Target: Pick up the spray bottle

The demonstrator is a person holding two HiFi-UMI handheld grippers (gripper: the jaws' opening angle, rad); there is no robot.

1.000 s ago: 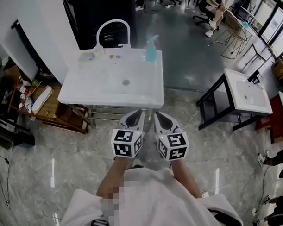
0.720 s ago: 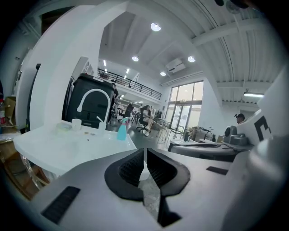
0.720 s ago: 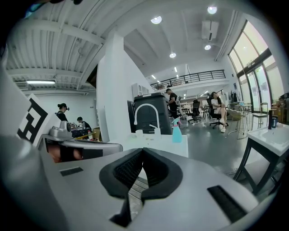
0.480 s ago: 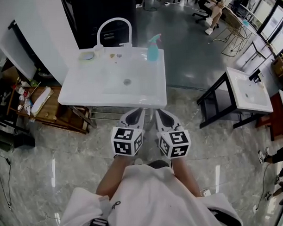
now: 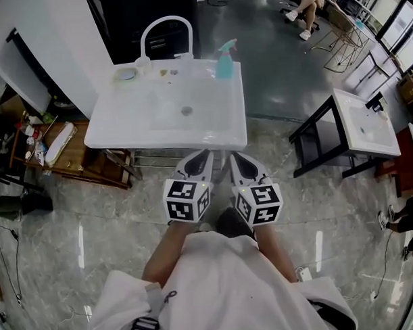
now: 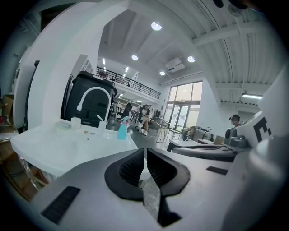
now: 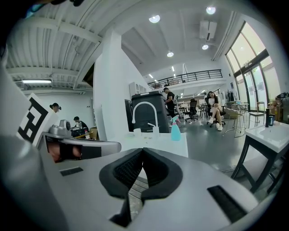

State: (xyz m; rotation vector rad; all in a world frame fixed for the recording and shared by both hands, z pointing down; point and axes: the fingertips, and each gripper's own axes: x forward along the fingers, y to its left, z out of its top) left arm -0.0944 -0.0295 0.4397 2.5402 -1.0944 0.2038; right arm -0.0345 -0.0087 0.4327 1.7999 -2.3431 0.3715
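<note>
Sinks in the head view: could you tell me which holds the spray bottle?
The wide sink ahead: spray bottle right of its arched faucet. The smaller sink at right has none.

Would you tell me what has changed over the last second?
The person seems to have stepped slightly toward the sink; a dark shoe now shows. Nothing grasped or released: left gripper and right gripper stay shut and empty, spray bottle untouched on the sink.

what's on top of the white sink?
Teal spray bottle at its back right corner, arched faucet mid-back, small round dish back left. Basin shows only a drain. Specks near the faucet: too small to identify.
</note>
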